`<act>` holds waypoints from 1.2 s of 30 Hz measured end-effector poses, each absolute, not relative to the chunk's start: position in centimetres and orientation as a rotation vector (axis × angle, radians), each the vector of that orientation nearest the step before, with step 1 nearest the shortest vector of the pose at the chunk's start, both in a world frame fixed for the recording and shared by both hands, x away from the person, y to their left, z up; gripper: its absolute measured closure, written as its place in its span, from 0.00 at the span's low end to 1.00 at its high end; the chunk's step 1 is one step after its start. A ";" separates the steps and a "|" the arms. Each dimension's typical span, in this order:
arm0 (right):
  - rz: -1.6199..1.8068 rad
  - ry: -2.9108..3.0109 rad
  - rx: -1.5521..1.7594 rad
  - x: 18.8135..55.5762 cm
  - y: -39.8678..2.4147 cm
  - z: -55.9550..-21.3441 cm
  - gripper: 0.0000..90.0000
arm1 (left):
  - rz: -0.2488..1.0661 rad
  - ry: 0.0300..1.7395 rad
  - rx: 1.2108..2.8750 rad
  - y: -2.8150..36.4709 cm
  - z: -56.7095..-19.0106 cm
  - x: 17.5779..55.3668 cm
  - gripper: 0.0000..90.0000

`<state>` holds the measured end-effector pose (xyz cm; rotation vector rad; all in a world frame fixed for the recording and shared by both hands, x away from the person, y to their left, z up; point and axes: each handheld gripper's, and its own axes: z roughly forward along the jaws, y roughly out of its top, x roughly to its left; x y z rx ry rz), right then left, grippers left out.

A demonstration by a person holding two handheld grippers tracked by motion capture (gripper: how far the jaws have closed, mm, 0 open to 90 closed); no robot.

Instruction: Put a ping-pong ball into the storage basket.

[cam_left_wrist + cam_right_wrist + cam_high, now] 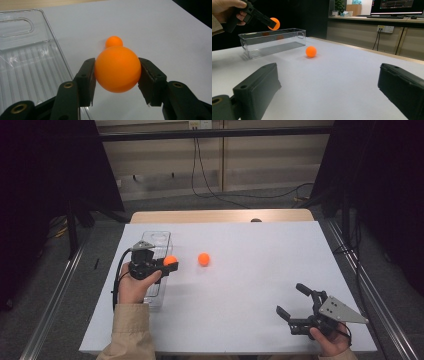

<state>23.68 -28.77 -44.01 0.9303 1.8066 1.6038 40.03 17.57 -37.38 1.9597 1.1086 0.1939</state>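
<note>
- Here, in the left gripper view, an orange ball point(117, 69) is clamped at centre frame between the jaws of the left gripper point(117, 75), one pad pressed to each side, so the jaws are closed only as far as the ball allows.
- In the high view the same held ball point(170, 260) is seen left of centre, just at the right edge of the clear bin point(156, 240); in the right gripper view it is raised above the bin's rim at upper left.
- A second ball point(203, 259) is left lying on the white bench point(260, 270), just right of the held one and apart from the bin.
- The right gripper point(295, 302) is held at the lower right of the high view with its jaws spread wide and nothing between them.
- The step in hand is judged to be the drop into the bin: the ball is best carried fully over the ribbed floor before the jaws are eased apart, and released low, since a light ball is likely to bounce out.
- The bin's near end is covered by the hand point(134, 282) in the high view, and its far handle is cut off at the upper left of the left gripper view.
- Whether the ball is already over the bin's opening or beside its wall cannot be told.
</note>
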 end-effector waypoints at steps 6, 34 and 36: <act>1.603 1.806 0.929 23.7 -28.8 -44.0 0.03 | 0.202 1.112 1.958 17.9 -37.3 40.0 0.57; 1.602 1.807 0.930 23.7 -28.8 -44.0 0.03 | 0.232 1.139 1.940 18.9 -37.4 40.0 0.56; 1.602 1.807 0.929 23.7 -28.8 -44.0 0.03 | 0.236 1.139 1.941 18.9 -37.4 40.1 0.56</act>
